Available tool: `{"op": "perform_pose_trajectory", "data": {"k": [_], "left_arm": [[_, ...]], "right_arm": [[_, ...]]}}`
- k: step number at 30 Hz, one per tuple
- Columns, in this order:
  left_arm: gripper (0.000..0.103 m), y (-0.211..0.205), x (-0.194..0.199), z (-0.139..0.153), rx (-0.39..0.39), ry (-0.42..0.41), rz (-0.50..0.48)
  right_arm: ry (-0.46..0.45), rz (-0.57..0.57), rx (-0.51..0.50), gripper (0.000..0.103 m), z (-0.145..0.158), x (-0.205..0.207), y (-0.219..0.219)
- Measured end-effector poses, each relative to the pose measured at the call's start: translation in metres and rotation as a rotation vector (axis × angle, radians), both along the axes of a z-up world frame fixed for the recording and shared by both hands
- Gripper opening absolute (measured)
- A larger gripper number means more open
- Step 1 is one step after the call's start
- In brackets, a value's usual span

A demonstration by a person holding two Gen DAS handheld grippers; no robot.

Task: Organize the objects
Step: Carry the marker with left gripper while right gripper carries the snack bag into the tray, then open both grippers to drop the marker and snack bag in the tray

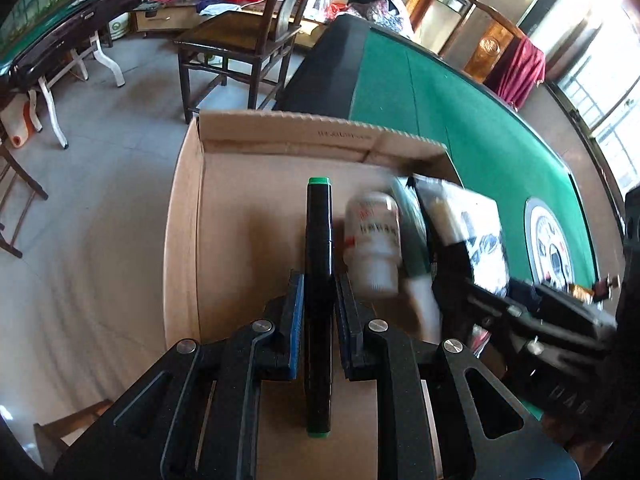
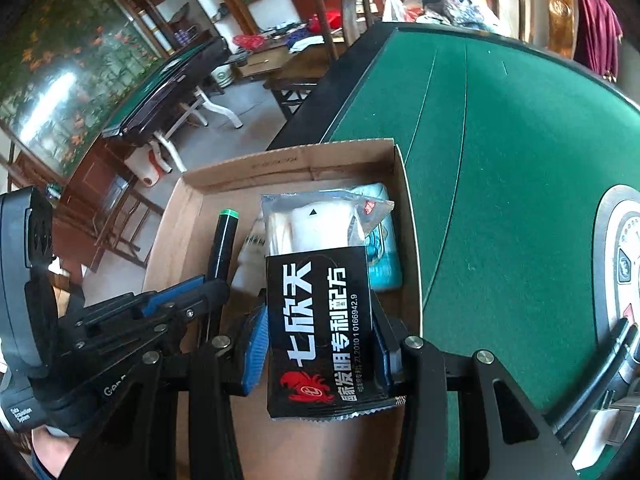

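The left gripper (image 1: pixel 318 308) clamped a green-capped marker (image 1: pixel 319 240); the right gripper (image 2: pixel 320 344) pinched a black sachet (image 2: pixel 320 332) above the cardboard box (image 2: pixel 240 172). With 2 tools crowded together, a collision could have knocked the white bottle (image 1: pixel 374 240).

left wrist: looks along its fingers, down and close into the box (image 1: pixel 280 216), right gripper (image 1: pixel 460 276) at its right edge | right wrist: same close downward look into the box (image 2: pixel 192 232), left gripper (image 2: pixel 200 284) at its left | shared: box, marker (image 1: pixel 319 240) (image 2: pixel 222 240), green table (image 1: pixel 460 120) (image 2: pixel 500 140)
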State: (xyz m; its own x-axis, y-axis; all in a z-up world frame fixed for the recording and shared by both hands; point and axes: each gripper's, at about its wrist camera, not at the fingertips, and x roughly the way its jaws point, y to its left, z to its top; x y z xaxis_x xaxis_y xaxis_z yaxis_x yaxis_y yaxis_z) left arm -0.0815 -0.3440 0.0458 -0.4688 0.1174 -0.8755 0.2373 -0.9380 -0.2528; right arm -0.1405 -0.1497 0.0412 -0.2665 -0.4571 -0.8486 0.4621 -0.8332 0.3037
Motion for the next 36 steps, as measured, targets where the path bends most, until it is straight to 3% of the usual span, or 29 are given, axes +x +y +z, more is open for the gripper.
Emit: {"op": "perform_pose_trajectory", "data": {"k": [15, 29, 36], "left_arm": [[0.015, -0.012, -0.006, 0.002, 0.051, 0.026, 0.014], [0.017, 0.017, 0.039, 0.029, 0.084, 0.098, -0.045], [0.017, 0.049, 0.057, 0.038, 0.088, 0.121, -0.091]], "right_arm": [[0.04, 0.011, 0.008, 0.046, 0.003, -0.013, -0.008], [0.004, 0.05, -0.23, 0.051, 0.037, 0.025, 0.055], [-0.011, 0.062, -0.274, 0.051, 0.036, 0.051, 0.094]]}}
